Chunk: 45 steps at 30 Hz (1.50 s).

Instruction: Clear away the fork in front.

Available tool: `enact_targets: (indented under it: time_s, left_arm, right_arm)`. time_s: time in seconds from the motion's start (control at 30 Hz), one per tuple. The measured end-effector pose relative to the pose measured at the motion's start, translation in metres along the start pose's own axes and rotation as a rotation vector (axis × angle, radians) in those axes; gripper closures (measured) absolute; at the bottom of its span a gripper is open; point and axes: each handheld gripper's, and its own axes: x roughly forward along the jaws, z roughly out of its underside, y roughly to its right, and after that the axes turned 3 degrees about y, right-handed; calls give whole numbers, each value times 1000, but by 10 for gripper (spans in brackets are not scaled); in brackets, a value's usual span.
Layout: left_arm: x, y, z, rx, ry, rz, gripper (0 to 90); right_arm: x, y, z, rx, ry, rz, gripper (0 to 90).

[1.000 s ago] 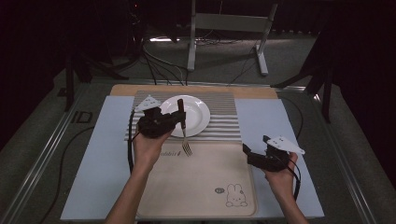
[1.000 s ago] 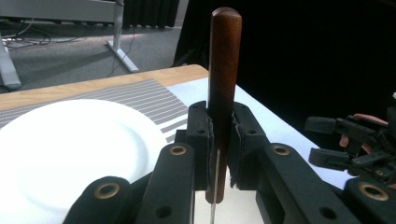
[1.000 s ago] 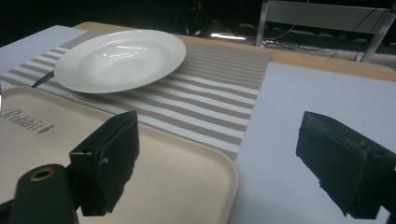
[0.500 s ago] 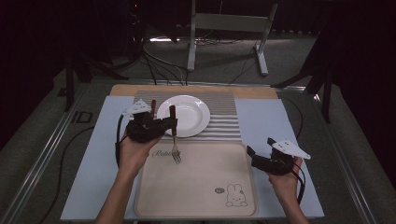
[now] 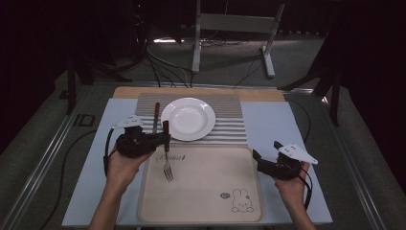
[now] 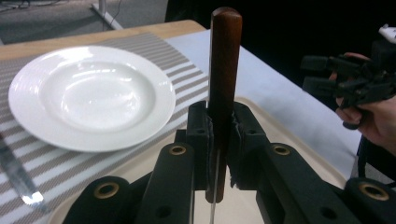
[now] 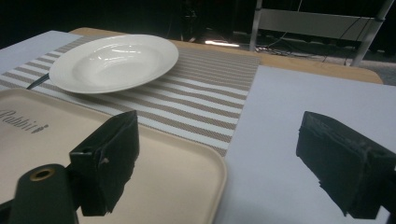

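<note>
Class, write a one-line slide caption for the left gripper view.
Left gripper shut on a wooden-handled fork, beside a white plate on a striped placemat.

The fork's (image 5: 166, 153) tines drop out of the left gripper view at the bottom edge, its lower handle buried between the jaws of the left gripper (image 6: 218, 140). A knife (image 6: 16, 175) runs off that view's left edge, blade blurred. On the tray (image 7: 187, 186), the lettering (image 7: 21, 122) is cut by the right gripper view's left edge. The rabbit print's (image 5: 240, 200) small label is too tiny to read.
</note>
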Motion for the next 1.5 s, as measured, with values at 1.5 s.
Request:
enact_targets:
  time_s: [1.5]
  left_arm:
    - [7, -52, 84, -162, -152, -21, 753]
  right_arm:
    - [1, -6, 2, -11, -2, -2, 134]
